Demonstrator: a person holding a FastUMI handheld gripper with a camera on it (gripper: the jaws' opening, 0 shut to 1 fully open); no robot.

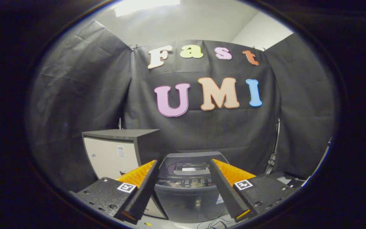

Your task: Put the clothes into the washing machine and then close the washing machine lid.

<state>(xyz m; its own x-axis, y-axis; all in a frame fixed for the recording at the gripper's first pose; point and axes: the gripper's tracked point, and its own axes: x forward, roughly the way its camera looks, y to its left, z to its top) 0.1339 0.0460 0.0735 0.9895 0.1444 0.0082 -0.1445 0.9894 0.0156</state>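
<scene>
Seen over the spread fingers of a hand-held gripper (183, 190), held wide apart and gripping nothing. At left, beyond the left finger (140, 190), a pale cabinet (113, 156) with a dark flat top, set against the black cloth wall (75, 95). Just beside it, framed between the two fingers and well beyond their tips, a dark top-loading washing machine (186, 194), control panel (184, 182) facing forward, lid (191, 167) apparently down, though hard to tell for certain. Farther right, past the right finger (226, 190), cables (273, 159) hanging along the cloth, with more loose cords (214, 222) on the floor below the machine.
</scene>
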